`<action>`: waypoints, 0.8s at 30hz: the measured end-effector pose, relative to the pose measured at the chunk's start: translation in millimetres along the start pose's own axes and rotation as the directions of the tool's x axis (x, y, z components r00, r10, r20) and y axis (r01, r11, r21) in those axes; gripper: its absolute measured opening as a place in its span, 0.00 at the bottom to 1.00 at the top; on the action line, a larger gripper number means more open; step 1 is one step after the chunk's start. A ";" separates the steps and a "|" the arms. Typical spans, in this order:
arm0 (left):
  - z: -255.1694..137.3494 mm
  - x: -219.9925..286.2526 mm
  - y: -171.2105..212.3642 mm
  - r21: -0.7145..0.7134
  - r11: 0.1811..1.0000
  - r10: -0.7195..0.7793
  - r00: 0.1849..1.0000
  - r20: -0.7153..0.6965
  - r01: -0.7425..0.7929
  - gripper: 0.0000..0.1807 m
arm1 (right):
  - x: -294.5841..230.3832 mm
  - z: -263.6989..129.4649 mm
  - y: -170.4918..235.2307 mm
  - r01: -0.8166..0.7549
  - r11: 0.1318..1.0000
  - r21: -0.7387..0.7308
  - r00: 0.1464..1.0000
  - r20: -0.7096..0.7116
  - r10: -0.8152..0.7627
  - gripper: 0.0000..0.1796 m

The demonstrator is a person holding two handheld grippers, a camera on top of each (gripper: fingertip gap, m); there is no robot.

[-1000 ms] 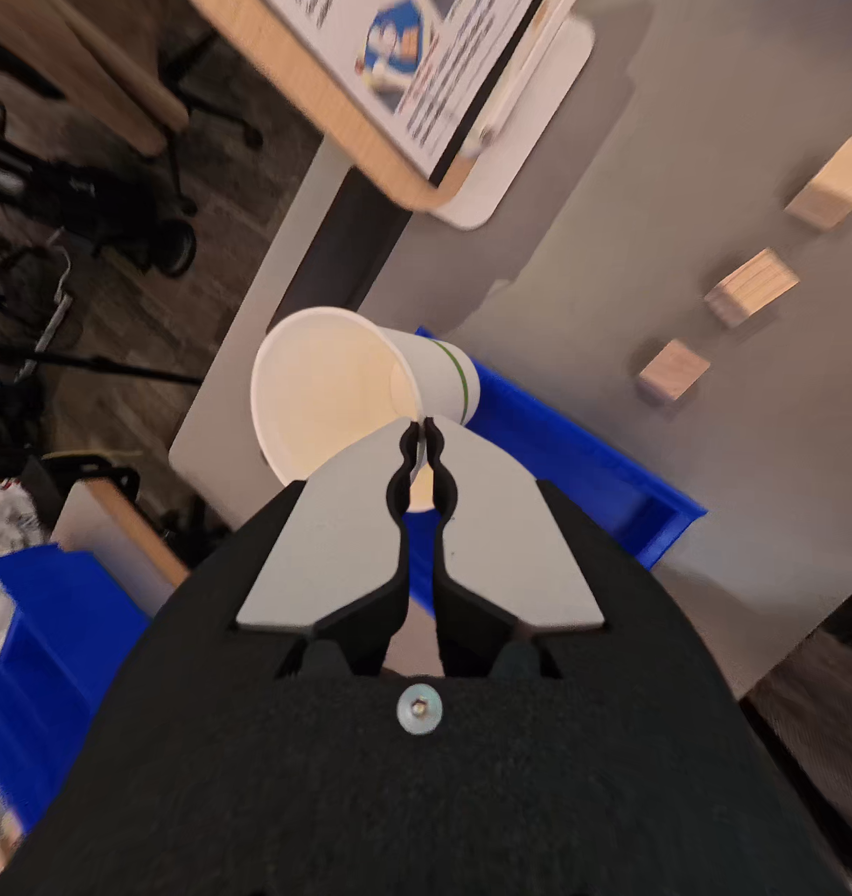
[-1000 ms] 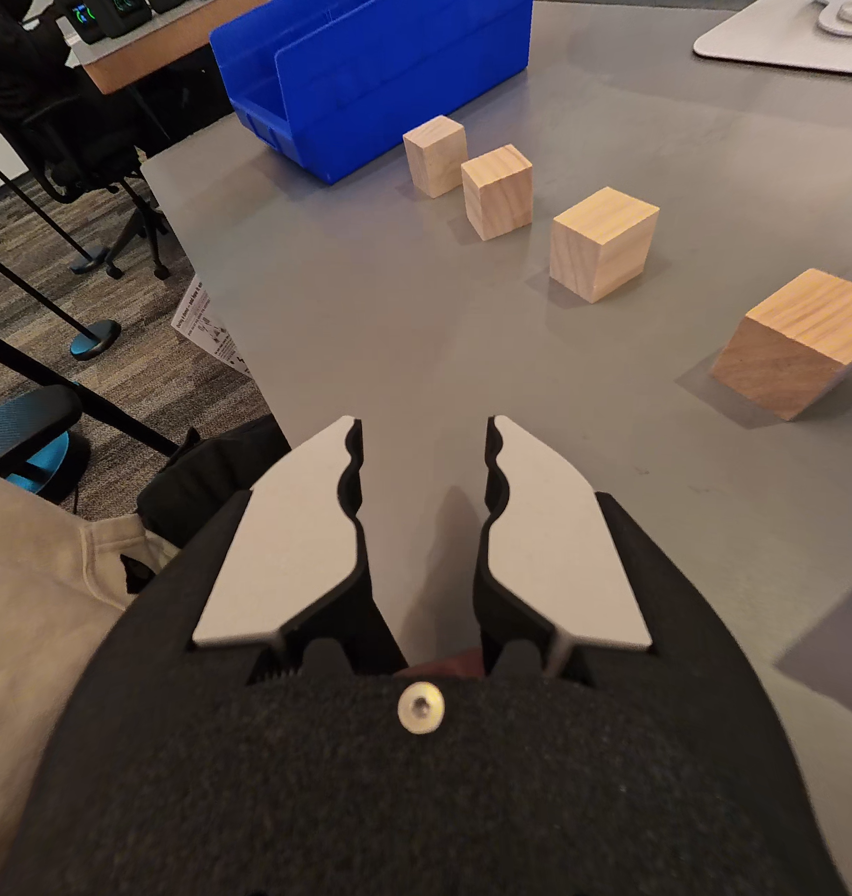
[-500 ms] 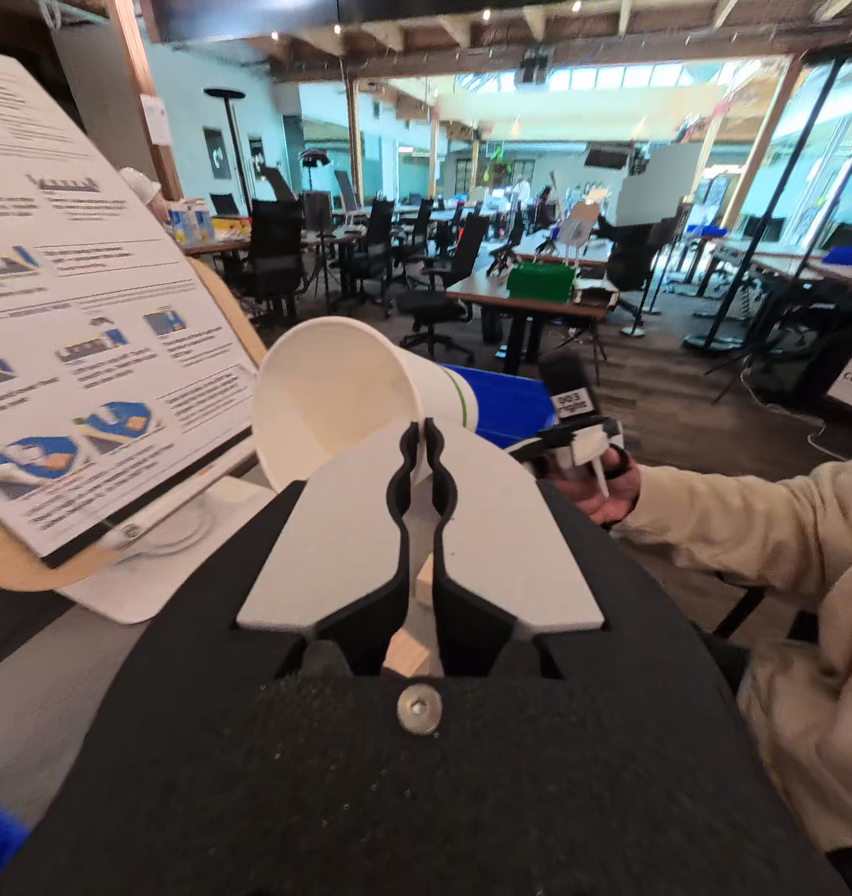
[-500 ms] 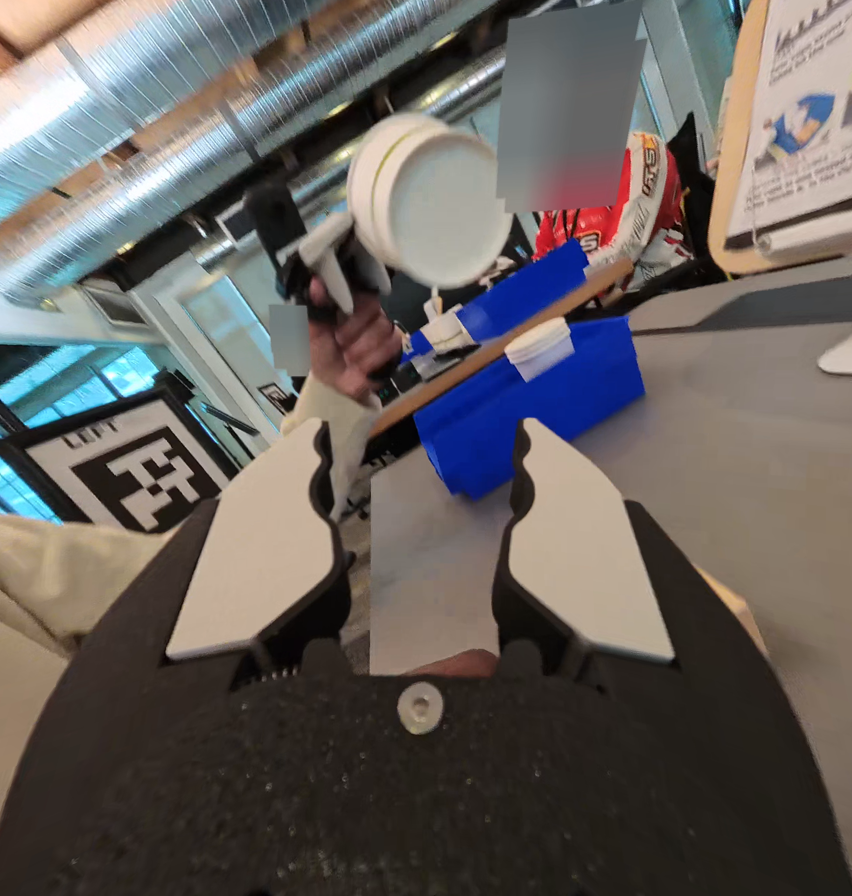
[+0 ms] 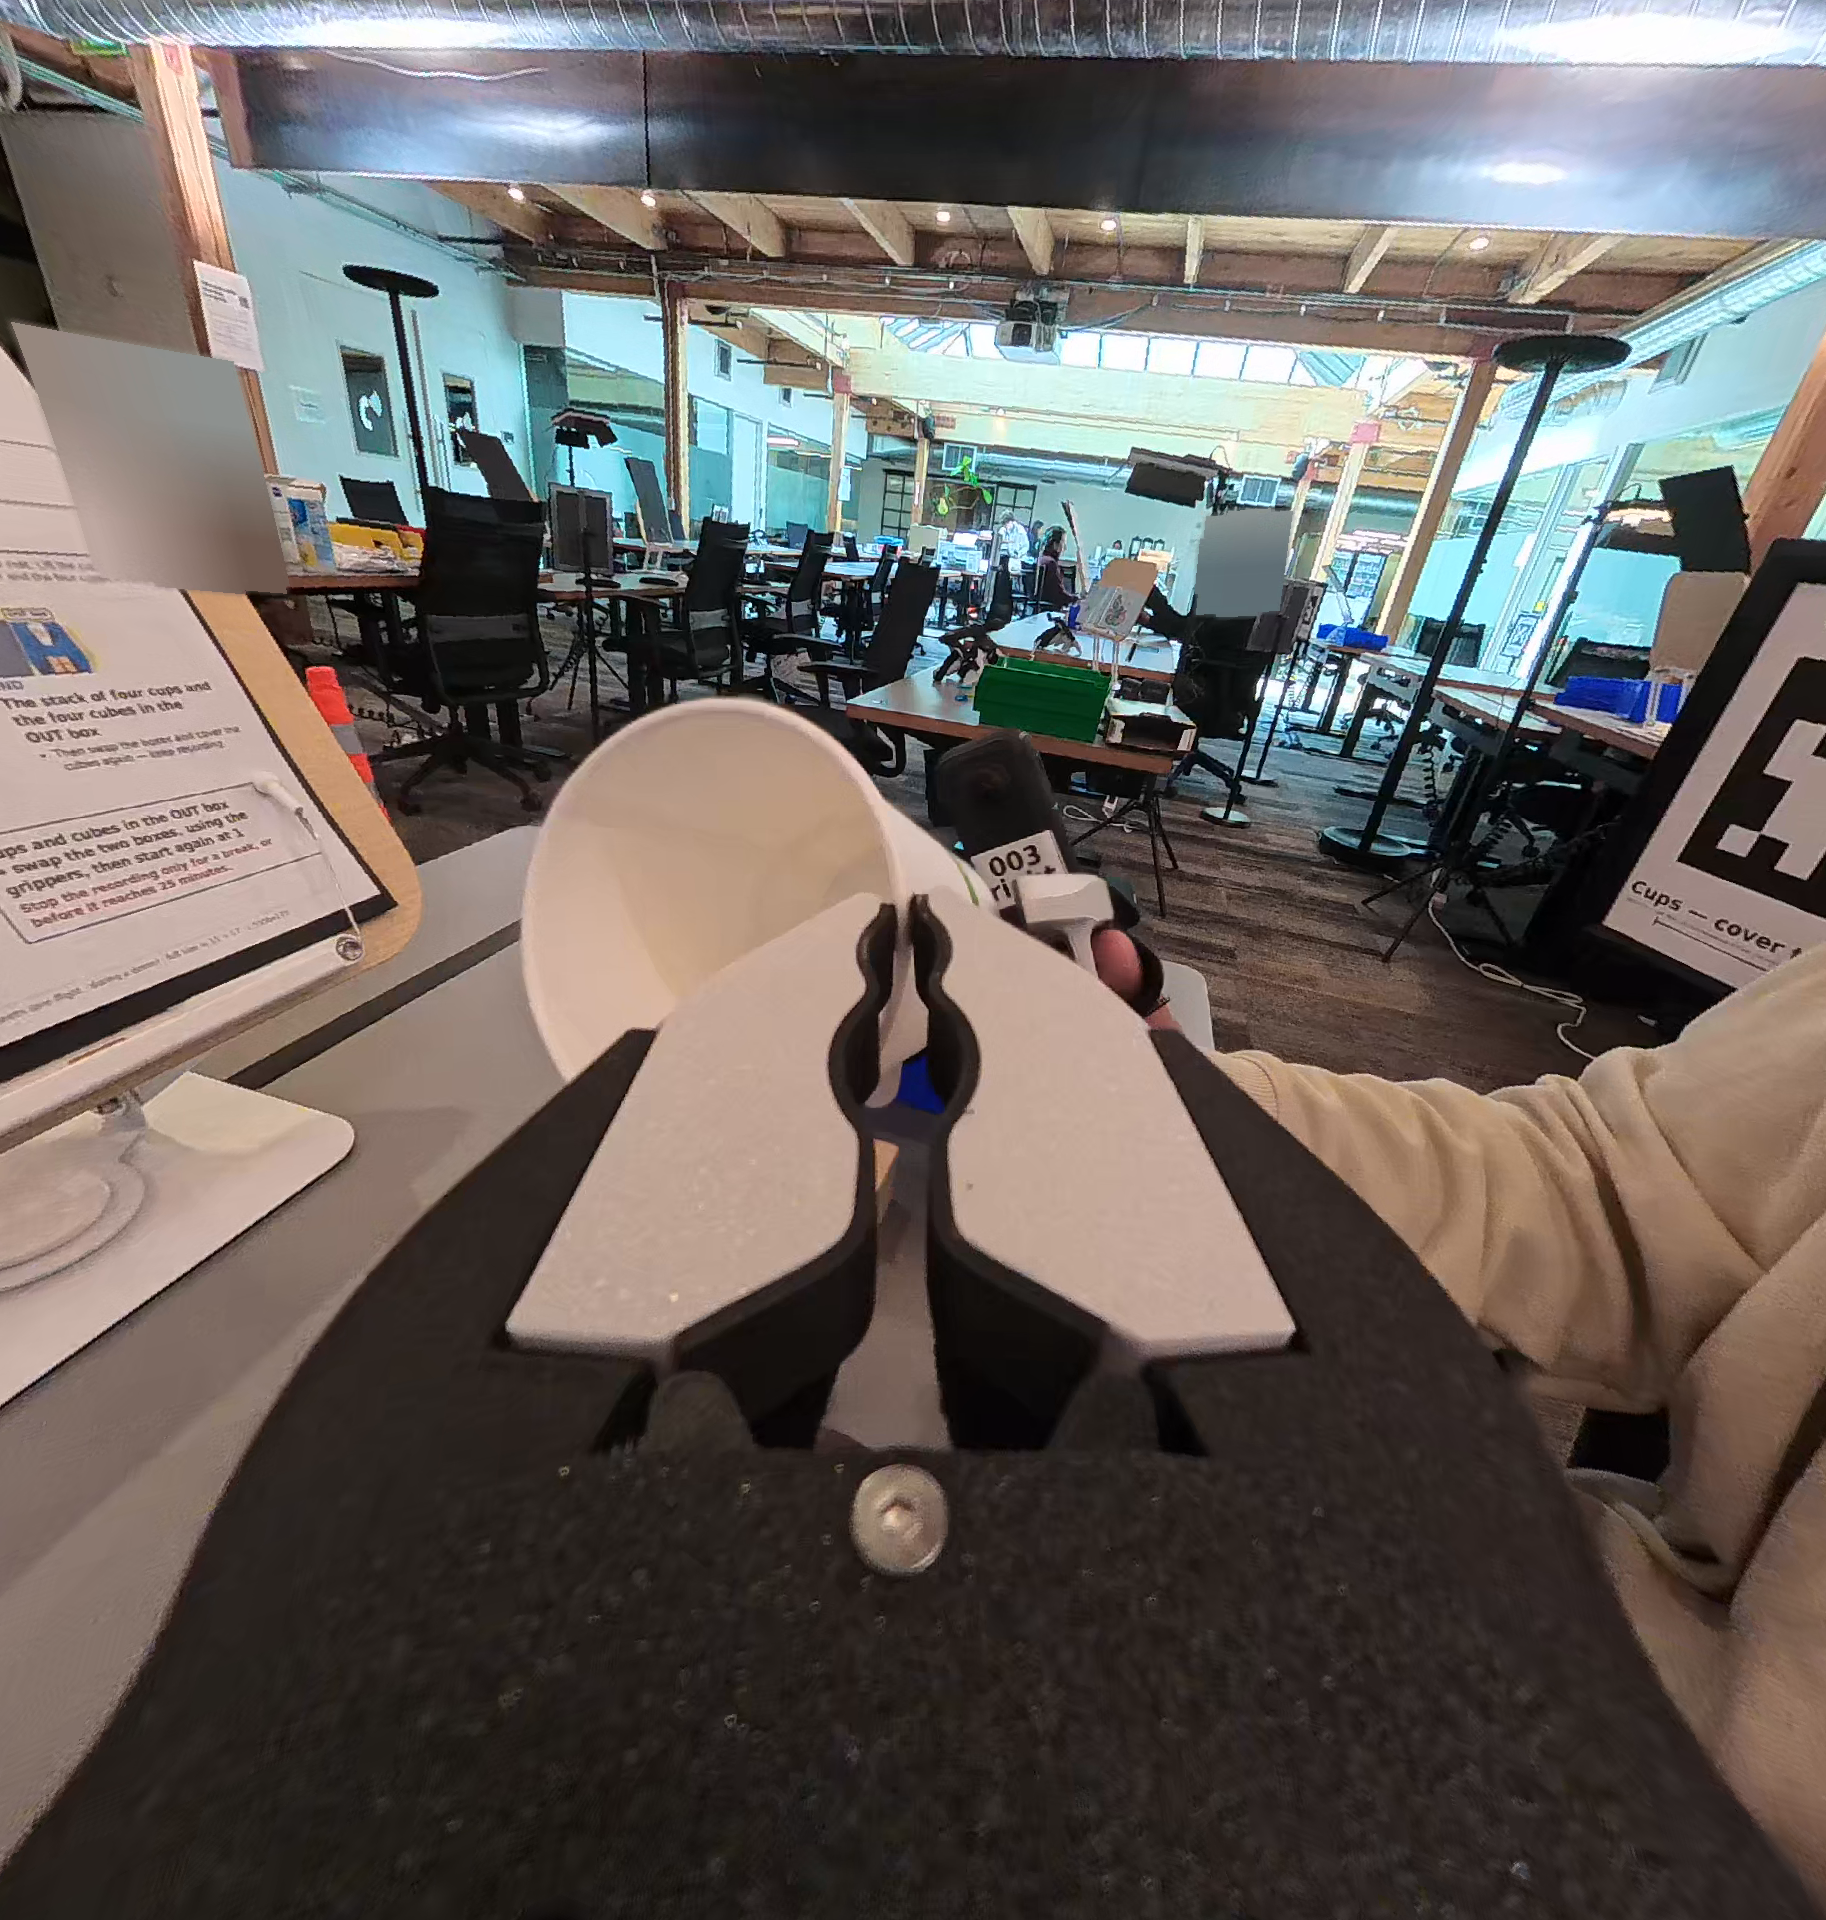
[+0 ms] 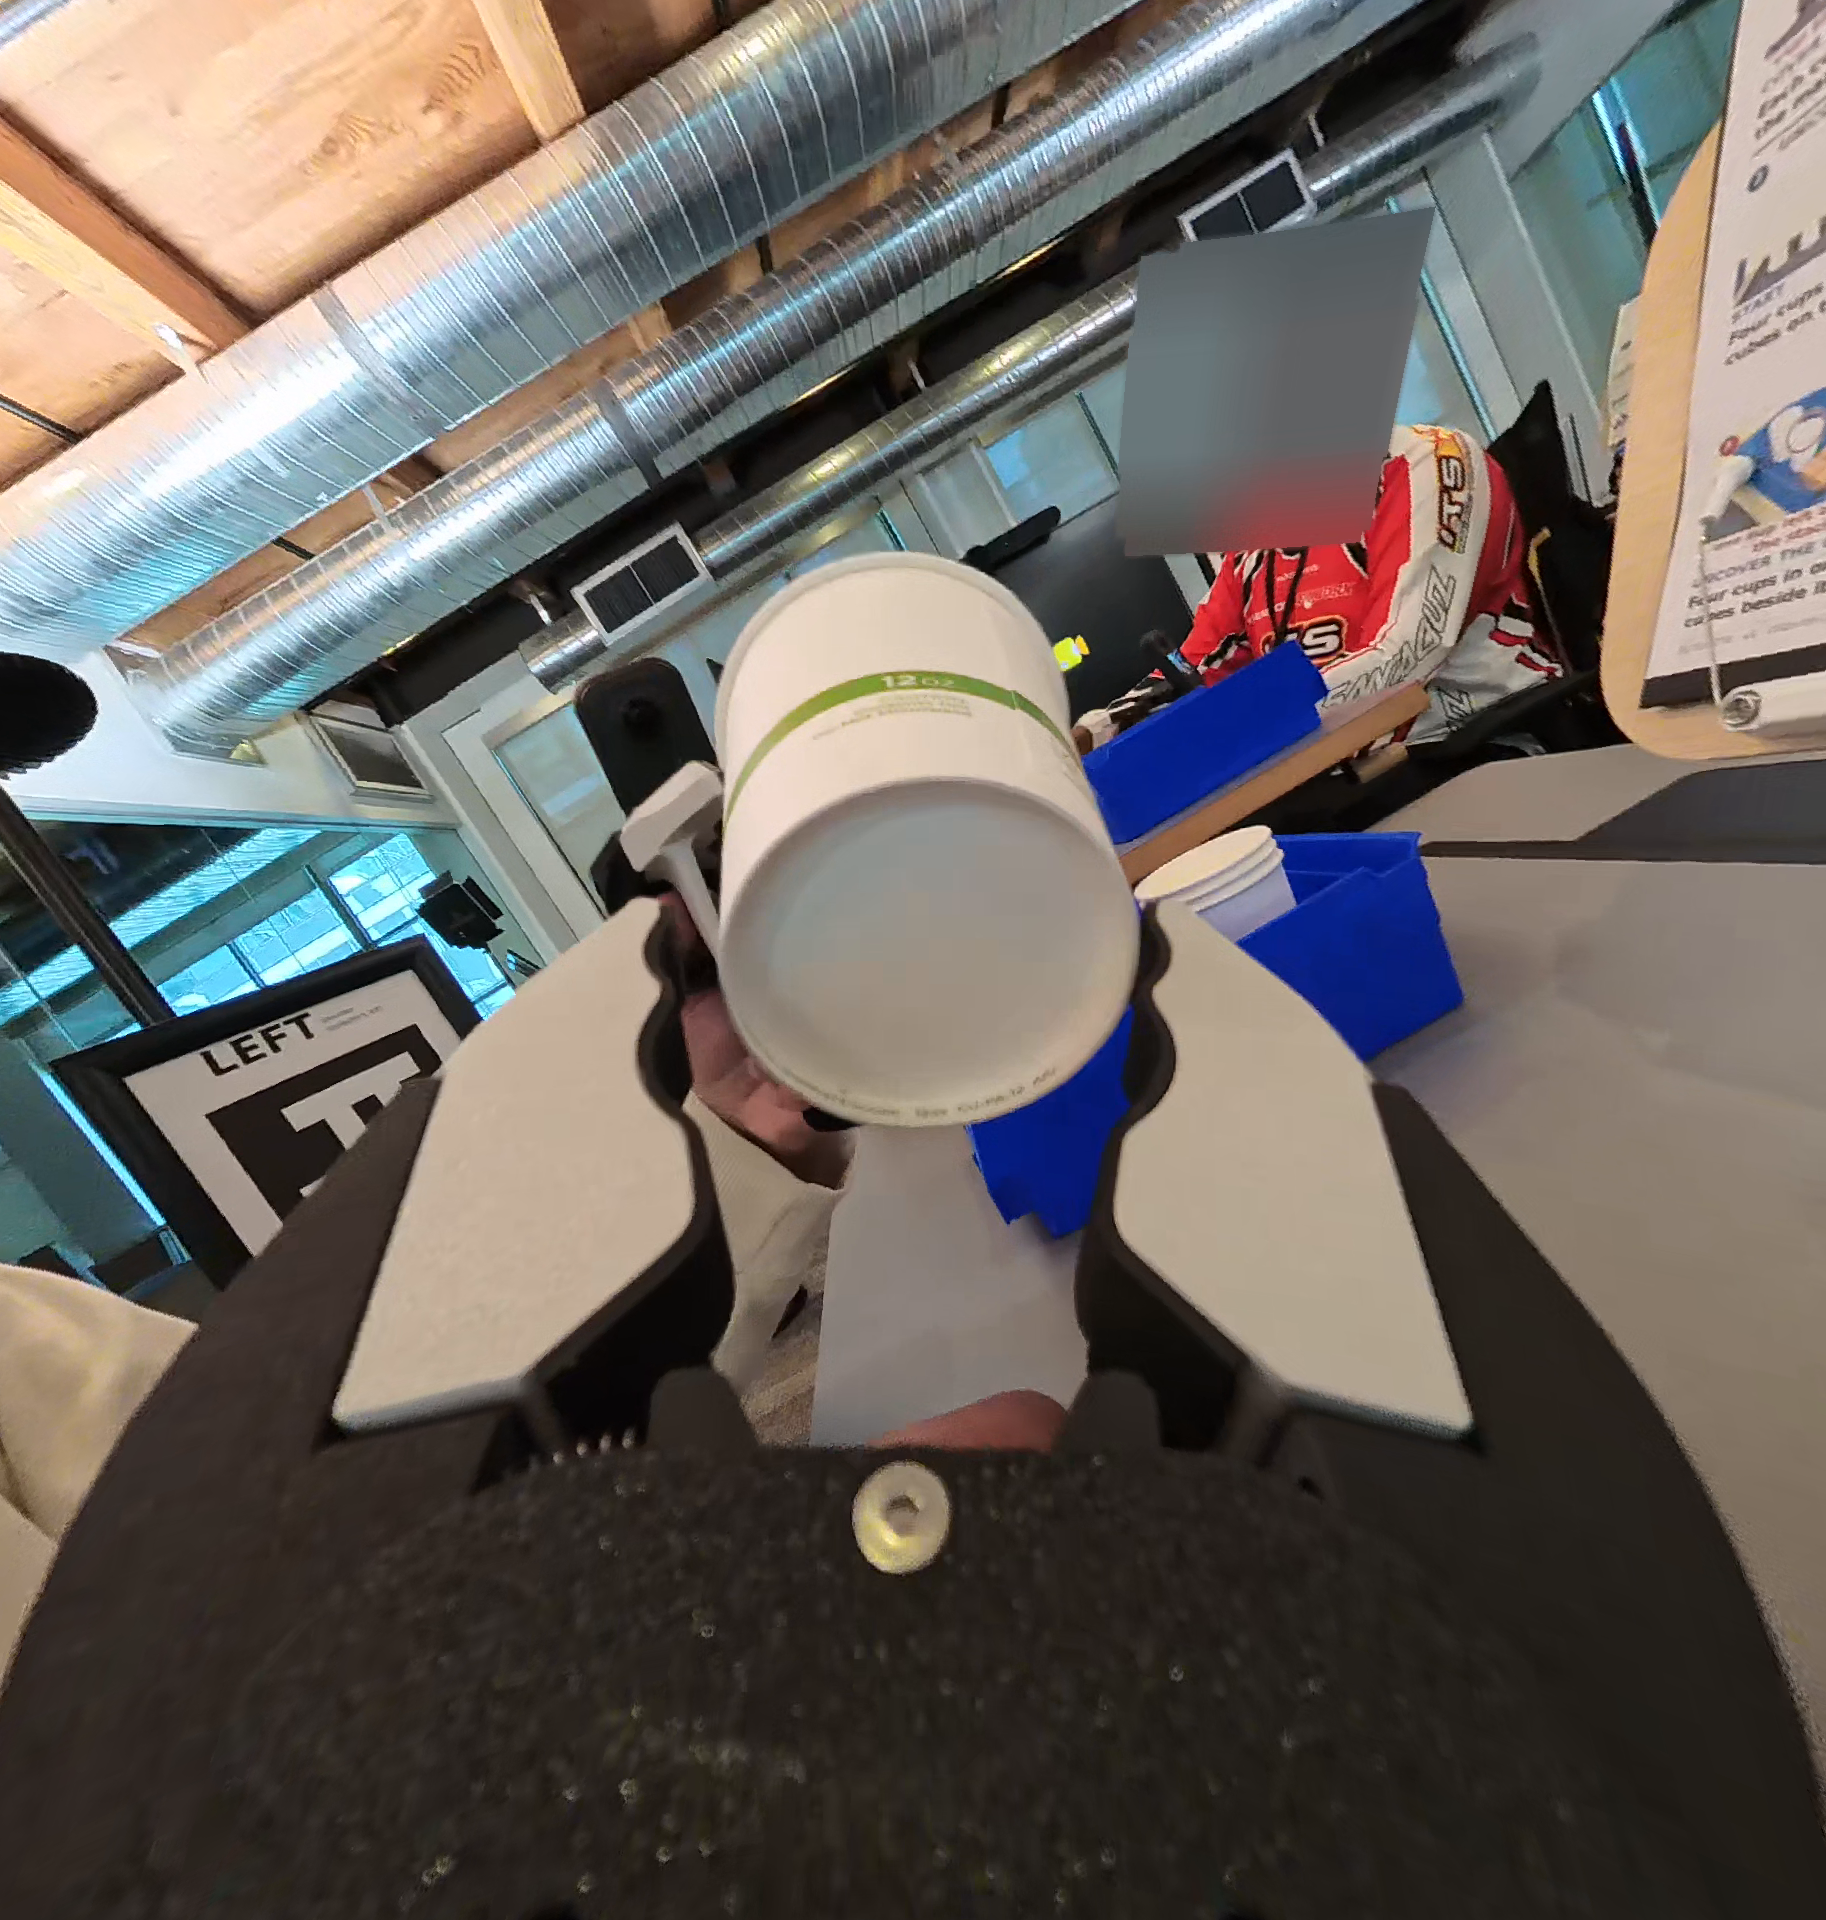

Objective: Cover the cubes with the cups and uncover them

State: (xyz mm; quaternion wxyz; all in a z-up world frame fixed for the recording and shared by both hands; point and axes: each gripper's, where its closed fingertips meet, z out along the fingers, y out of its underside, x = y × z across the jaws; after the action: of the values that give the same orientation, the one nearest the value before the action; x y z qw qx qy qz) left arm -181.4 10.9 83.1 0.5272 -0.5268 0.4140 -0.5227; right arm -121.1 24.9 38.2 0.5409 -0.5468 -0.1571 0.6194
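My left gripper [image 5: 904,925] is shut on the rim of a white paper cup [image 5: 711,883] with a green band. It holds the cup on its side in the air, mouth toward the left wrist camera. In the right wrist view the cup [image 6: 919,831] shows base-first. My right gripper [image 6: 904,945] is open, with one finger on each side of the cup's base and no grip on it. The left gripper [image 6: 670,831] shows behind the cup, and the right gripper [image 5: 1002,821] shows behind it in the left wrist view. No cube shows clearly.
A blue bin [image 6: 1356,956] holding a stack of white cups [image 6: 1231,883] stands on the grey table [image 6: 1615,1091]. An instruction board on a stand [image 5: 109,779] is at the table's left. A person's cream sleeve [image 5: 1511,1143] reaches in from the right.
Both grippers have tilted up from the table to face each other. The right gripper has closed in on the cup, and its open fingers now flank the base. The left gripper's hold is unchanged.
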 end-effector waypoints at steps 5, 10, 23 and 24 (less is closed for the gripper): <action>-1.2 4.3 5.0 0.003 1.000 -0.011 1.000 -0.011 0.011 0.01 | 1.9 4.0 10.6 -0.007 0.999 -0.050 1.000 0.000 0.007 0.43; -6.3 4.3 16.3 -0.047 0.999 -0.002 1.000 0.020 0.003 0.10 | 3.4 0.1 10.5 0.006 0.994 -0.111 1.000 -0.028 -0.010 0.43; -89.9 -18.5 107.7 -0.510 0.860 0.201 0.902 0.382 0.024 0.28 | 44.3 -85.2 -61.3 0.179 0.520 -0.835 0.773 -0.207 -0.599 0.43; -92.1 -15.7 110.8 -0.496 0.868 0.184 0.904 0.387 0.035 0.28 | 49.6 -95.1 -60.8 0.160 0.413 -0.896 0.755 -0.158 -0.636 0.43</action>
State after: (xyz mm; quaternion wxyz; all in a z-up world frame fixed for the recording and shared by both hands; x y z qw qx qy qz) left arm -261.3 3.9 -37.6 0.4728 -0.7266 0.4298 -0.2525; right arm -1.1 51.1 27.3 0.3635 -0.8140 -0.4264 0.1529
